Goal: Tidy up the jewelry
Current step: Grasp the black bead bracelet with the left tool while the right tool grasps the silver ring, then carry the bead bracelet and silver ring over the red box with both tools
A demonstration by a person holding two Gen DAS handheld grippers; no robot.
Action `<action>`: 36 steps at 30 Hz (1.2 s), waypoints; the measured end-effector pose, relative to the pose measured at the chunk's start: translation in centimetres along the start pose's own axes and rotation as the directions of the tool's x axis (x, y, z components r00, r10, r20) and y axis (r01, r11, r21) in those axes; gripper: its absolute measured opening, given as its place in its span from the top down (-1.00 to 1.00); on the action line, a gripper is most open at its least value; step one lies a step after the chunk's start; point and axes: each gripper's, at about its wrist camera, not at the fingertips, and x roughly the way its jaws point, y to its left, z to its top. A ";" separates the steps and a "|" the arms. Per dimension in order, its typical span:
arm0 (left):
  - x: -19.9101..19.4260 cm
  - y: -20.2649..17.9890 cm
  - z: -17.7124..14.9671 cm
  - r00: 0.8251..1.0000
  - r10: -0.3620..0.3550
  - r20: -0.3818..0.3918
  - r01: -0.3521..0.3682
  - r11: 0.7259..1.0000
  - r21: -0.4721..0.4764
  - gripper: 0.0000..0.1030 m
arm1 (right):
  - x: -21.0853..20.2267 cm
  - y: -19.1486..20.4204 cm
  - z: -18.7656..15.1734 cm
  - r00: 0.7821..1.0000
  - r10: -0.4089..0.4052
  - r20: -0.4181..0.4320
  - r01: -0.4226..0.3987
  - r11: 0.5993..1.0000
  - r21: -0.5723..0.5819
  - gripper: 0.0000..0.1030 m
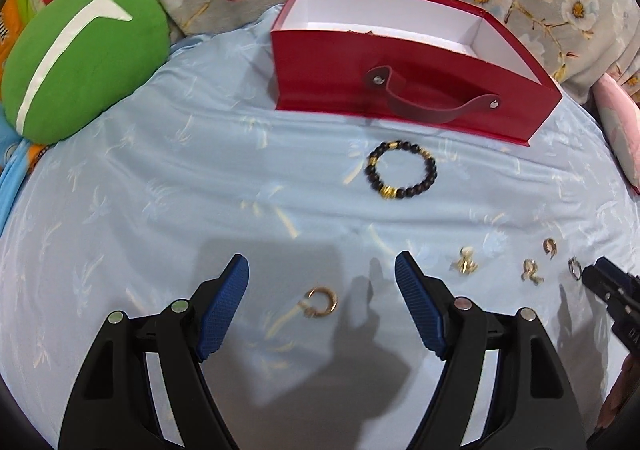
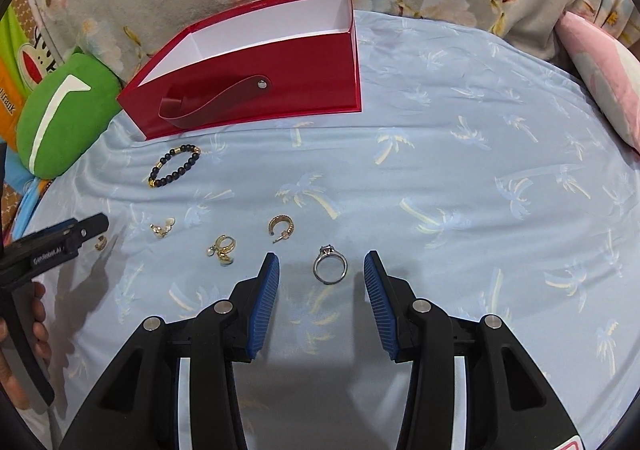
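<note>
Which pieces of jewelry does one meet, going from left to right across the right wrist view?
Small gold earring beside the left hand-held gripper → gold charm earring → pearl earring → gold hoop → silver ring. The bead bracelet lies farther back, above the charm earring, so I leave it out.

Both grippers low, angled fwd: left gripper (image 1: 322, 270) wide open, right gripper (image 2: 322, 264) open too.
</note>
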 end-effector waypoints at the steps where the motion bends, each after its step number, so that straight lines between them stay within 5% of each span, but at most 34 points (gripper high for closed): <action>1: 0.3 -0.2 0.5 1.000 -0.007 -0.003 0.007 1.000 0.000 -0.42 | 0.1 0.0 0.0 1.000 0.003 -0.002 -0.003 1.000 0.002 0.16; 11: 4.8 -2.8 4.6 0.998 -0.051 -0.023 0.051 0.998 0.021 -0.42 | 1.4 0.0 -0.3 1.000 0.008 -0.029 -0.008 1.000 0.001 0.17; 23: 7.4 -6.8 5.2 0.998 -0.053 -0.026 0.056 0.990 0.131 -0.44 | 1.9 0.3 -0.4 1.000 -0.008 -0.014 0.007 1.000 -0.014 0.18; 25: 7.3 -7.0 5.2 0.999 -0.049 -0.019 0.051 0.989 0.140 -0.27 | 1.9 0.3 -0.4 1.000 -0.015 -0.012 0.015 1.000 -0.017 0.22; 29: 6.8 -6.8 5.3 0.997 -0.076 -0.022 0.079 0.988 0.135 0.48 | 1.8 -0.1 -0.4 1.000 -0.024 -0.011 0.024 1.000 -0.005 0.49; 31: 6.6 -6.2 5.2 0.994 -0.102 -0.035 0.106 0.987 0.121 0.71 | 1.8 -0.3 -0.5 1.000 -0.026 -0.011 0.026 1.000 0.001 0.57; 36: 5.5 -5.6 4.4 0.992 -0.126 -0.032 0.129 0.985 0.119 0.71 | 1.7 -0.4 -0.5 1.000 -0.028 -0.010 0.028 1.000 0.001 0.62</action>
